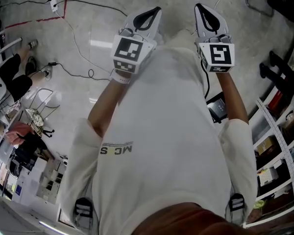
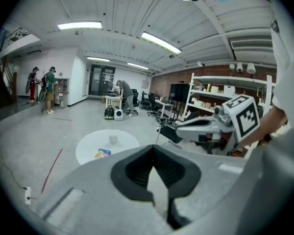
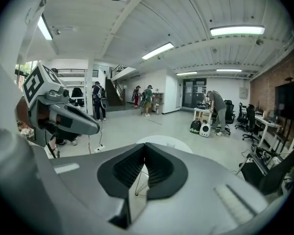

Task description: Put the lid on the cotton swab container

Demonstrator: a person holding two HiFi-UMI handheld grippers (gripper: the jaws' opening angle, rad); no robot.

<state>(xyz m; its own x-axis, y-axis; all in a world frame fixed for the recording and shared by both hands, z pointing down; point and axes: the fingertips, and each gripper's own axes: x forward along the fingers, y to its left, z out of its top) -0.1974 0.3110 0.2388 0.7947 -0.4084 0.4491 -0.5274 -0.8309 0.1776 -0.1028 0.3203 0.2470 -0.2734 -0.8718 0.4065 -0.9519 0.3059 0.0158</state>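
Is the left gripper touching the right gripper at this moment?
Apart. The head view shows the left gripper and the right gripper held up side by side, with a clear gap between them along their whole length.

- Grippers: two, left gripper (image 1: 154, 12) and right gripper (image 1: 202, 9).
- Marker cubes: two, one (image 1: 127, 53) on the left gripper, one (image 1: 216, 54) on the right.
- Round white table (image 2: 125, 143) ahead of the left gripper: one.
- On it: one small container (image 2: 113, 139), one coloured packet (image 2: 102, 153).

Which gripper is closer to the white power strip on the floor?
Left. The left gripper is right of the white power strip; the right gripper is even farther right.
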